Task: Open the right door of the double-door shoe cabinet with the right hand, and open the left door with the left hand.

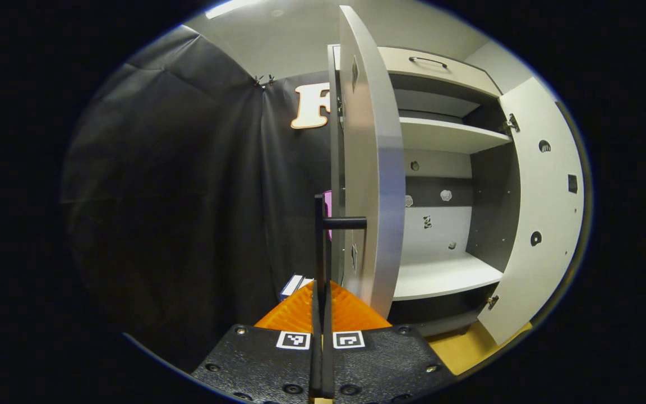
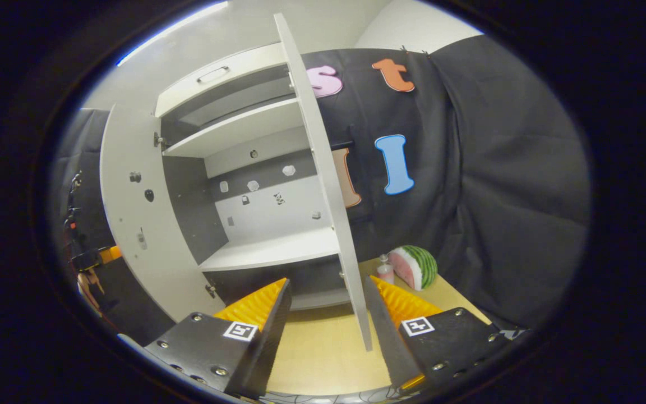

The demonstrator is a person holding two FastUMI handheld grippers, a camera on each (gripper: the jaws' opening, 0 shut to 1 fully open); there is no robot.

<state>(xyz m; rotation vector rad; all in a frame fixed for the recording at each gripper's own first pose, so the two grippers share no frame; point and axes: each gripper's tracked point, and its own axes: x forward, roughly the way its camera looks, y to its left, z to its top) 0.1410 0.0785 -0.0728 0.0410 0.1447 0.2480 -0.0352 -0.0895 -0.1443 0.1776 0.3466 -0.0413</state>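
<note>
Currently, the flat grey left door (image 1: 370, 168) stands edge-on at twelve o'clock, its black bar handle (image 1: 345, 223) clamped by the left gripper (image 1: 323, 303); the right gripper (image 2: 326, 306) is spread wide astride the right door (image 2: 328, 185).

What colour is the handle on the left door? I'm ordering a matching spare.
Black: the handle shows best in the left gripper view.

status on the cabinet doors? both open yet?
Done: both doors stand swung out; the right door is edge-on between the open right tongs, untouched. In hand: the left tongs are shut on the black handle of the left door. Left: release that handle.
</note>
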